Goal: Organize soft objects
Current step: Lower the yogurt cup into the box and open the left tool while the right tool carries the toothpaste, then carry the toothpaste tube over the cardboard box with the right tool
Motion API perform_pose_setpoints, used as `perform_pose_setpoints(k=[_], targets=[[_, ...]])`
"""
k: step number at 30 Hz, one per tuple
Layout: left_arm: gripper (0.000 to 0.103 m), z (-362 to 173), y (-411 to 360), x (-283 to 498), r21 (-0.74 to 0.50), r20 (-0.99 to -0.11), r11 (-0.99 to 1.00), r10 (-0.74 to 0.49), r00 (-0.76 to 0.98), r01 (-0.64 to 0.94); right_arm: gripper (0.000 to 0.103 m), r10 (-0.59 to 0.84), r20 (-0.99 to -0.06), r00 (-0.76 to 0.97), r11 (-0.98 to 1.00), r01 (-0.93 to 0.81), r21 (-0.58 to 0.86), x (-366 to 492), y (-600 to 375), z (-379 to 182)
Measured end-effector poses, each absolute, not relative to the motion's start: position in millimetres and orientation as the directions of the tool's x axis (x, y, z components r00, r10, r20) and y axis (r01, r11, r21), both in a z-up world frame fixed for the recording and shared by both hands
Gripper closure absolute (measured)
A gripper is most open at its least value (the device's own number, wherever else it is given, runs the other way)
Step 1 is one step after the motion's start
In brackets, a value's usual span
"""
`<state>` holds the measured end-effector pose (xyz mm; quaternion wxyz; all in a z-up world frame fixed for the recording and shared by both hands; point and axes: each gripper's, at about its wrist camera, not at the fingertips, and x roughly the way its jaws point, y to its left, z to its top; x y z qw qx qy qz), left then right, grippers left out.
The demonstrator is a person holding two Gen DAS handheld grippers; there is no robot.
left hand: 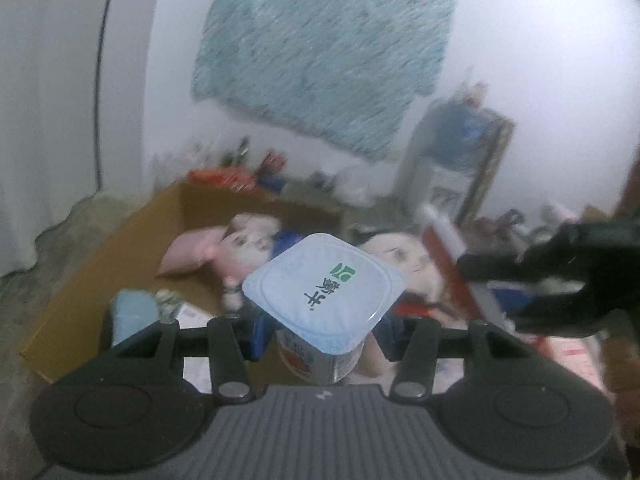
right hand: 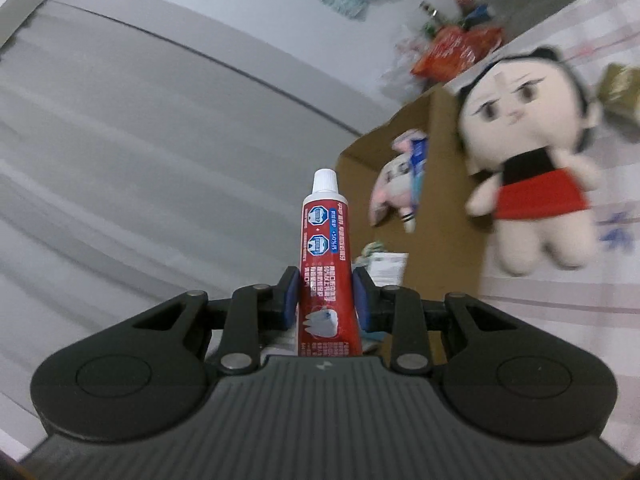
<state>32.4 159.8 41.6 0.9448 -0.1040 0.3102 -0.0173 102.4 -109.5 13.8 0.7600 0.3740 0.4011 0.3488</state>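
Two dolls (right hand: 524, 148) by cardboard box (right hand: 448, 200) rim

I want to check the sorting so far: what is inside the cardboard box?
Inside the cardboard box lies a pink plush doll, with a light blue item and some papers. The yogurt cup in the left gripper hides the near part.

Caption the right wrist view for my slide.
Right gripper clamps a red toothpaste tube upright, beside a cardboard box and plush doll.

You see a glossy plastic toothpaste tube (right hand: 326, 264), a smooth foil-lidded yogurt cup (left hand: 324, 280), matt cardboard box (right hand: 444, 184) at two o'clock, soft cloth doll (right hand: 528, 160)
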Motion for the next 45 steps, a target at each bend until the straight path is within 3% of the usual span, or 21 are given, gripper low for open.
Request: perform_pose_setpoints(k=[6,15,28,36,38,41,45], targets=[[0.051,-14,175,76,-0.245,-0.697,0.963,-0.090,0.712,-0.117,0.076,0.848,-0.370,0.379,0.466,-0.201,0.862,134,-58,0],[0.050,-56,183,97,-0.227,-0.793,0.954,-0.066,0.605,-0.194,0.076,0.822,-0.431,0.374,0.517,-0.169,0.839,157,-53,-17],[0.050,-47,190,80,-0.269,-0.767,0.943,-0.086,0.636,-0.197,0.075,0.800,-0.467,0.376,0.552,-0.157,0.819,163,-56,-25],[0.049,-22,207,124,-0.255,-0.757,0.946,-0.066,0.650,-0.201,0.075,0.798,-0.467,0.381,0.560,-0.185,0.807,160,-51,-14],[0.051,-28,210,144,-0.270,-0.781,0.940,-0.088,0.618,-0.208,0.075,0.800,-0.465,0.380,0.559,-0.188,0.808,159,-51,-13],[0.066,-40,217,163,-0.344,-0.799,0.913,-0.162,0.580,-0.220,0.075,0.802,-0.463,0.378,0.555,-0.182,0.812,160,-52,-15],[0.074,-58,218,174,-0.416,-0.817,0.881,-0.253,0.519,-0.225,0.075,0.800,-0.468,0.376,0.555,-0.167,0.815,163,-56,-21]])
